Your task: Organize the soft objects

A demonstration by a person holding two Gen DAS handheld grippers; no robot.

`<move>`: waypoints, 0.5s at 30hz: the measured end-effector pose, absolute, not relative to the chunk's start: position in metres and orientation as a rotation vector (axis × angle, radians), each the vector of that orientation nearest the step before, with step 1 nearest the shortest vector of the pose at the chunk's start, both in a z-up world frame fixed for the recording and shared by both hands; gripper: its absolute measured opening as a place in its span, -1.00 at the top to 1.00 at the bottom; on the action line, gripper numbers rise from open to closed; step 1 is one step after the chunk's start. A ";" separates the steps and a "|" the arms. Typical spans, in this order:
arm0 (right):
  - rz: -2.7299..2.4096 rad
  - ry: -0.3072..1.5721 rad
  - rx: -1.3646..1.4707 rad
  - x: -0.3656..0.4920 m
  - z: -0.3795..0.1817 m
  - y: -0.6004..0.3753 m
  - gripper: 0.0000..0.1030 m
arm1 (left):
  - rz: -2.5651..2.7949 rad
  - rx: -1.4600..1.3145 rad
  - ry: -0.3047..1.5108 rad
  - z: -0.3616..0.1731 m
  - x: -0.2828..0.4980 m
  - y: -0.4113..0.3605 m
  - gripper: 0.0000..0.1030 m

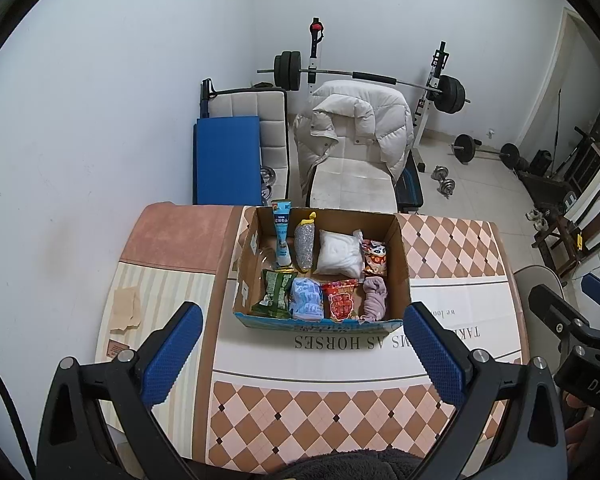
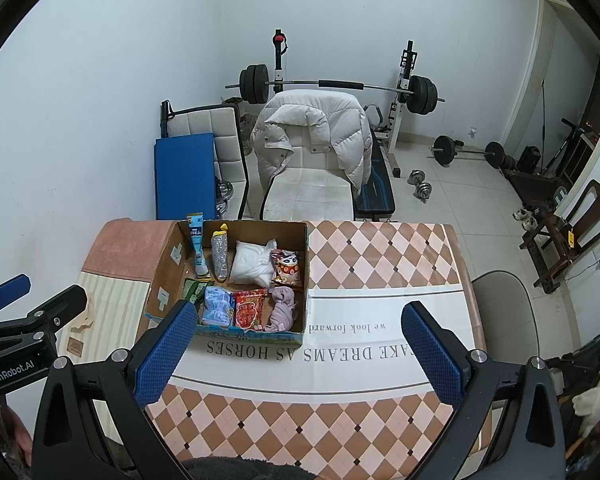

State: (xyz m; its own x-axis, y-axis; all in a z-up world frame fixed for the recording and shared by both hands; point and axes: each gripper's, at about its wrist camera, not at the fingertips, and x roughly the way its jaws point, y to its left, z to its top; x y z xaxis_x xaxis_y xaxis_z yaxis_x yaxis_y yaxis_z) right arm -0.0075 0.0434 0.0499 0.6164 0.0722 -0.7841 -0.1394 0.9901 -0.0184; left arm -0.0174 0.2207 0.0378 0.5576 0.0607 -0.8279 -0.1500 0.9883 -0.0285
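Note:
An open cardboard box [image 1: 402,256] sits on the table and holds several soft packs: a green bag [image 1: 274,294], a light blue pack [image 1: 307,299], a red pack [image 1: 340,301], a pink cloth [image 1: 374,298], a white bag [image 1: 338,252], a panda pack [image 1: 376,258], a silver pouch [image 1: 305,246] and a blue tube [image 1: 281,232]. The box also shows in the right wrist view [image 2: 306,276]. My left gripper [image 1: 304,320] is open and empty, held above the table in front of the box. My right gripper [image 2: 296,318] is open and empty, to the right of the left one.
The table [image 1: 332,400] has a checkered cloth with printed text. A torn paper scrap [image 1: 126,308] lies at its left. Behind it stand a chair with a white down jacket [image 1: 352,132], a blue mat [image 1: 226,160], a barbell rack [image 1: 440,80] and dumbbells [image 1: 444,180]. A grey chair [image 2: 500,312] stands at the right.

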 end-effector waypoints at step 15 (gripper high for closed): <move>0.121 0.897 -0.082 -0.009 0.050 0.043 -1.00 | 0.122 -0.098 0.971 0.037 -0.018 0.221 -1.00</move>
